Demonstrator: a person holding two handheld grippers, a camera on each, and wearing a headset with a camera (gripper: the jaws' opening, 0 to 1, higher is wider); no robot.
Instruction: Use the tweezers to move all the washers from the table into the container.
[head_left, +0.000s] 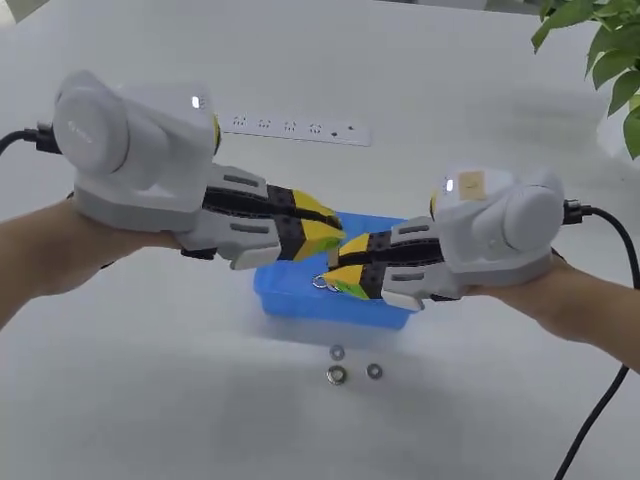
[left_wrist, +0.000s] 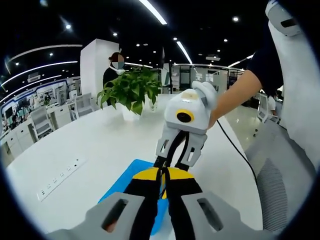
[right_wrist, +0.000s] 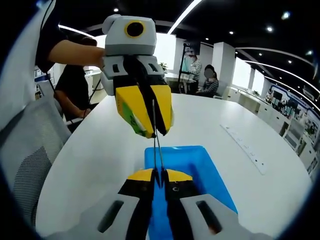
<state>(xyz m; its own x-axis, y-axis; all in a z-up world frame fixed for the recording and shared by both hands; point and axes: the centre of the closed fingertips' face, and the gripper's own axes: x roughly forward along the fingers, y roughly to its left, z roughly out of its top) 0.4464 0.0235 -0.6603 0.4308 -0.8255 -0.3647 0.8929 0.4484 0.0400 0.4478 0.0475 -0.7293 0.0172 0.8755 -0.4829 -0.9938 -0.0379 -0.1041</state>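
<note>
Tabletop (head_left: 130, 410), white, takes up most of the head view, with bare room at 7 and 4 o'clock and a wide bare stretch toward 12. Plant leaves (head_left: 600, 50) hang in at 2 o'clock. My left gripper (head_left: 336, 236) reaches in from 9 o'clock and my right gripper (head_left: 334, 280) from 3, their tips almost meeting over the middle. The blue container (head_left: 300, 300) sits under them at the centre, with open table before its near rim and beyond its far one. A power strip (head_left: 295, 128) lies at 12 o'clock, well apart from the container. Both grippers are clenched on the tweezers (right_wrist: 156, 150), one at each end, and the thin legs bridge the gap between the two sets of jaws. Three washers (head_left: 337, 375) lie on the table at 6 o'clock, just outside the container's near rim, close together but apart. A small ring (head_left: 320, 282) shows at my right gripper's tip; whether it is a washer I cannot tell.
</note>
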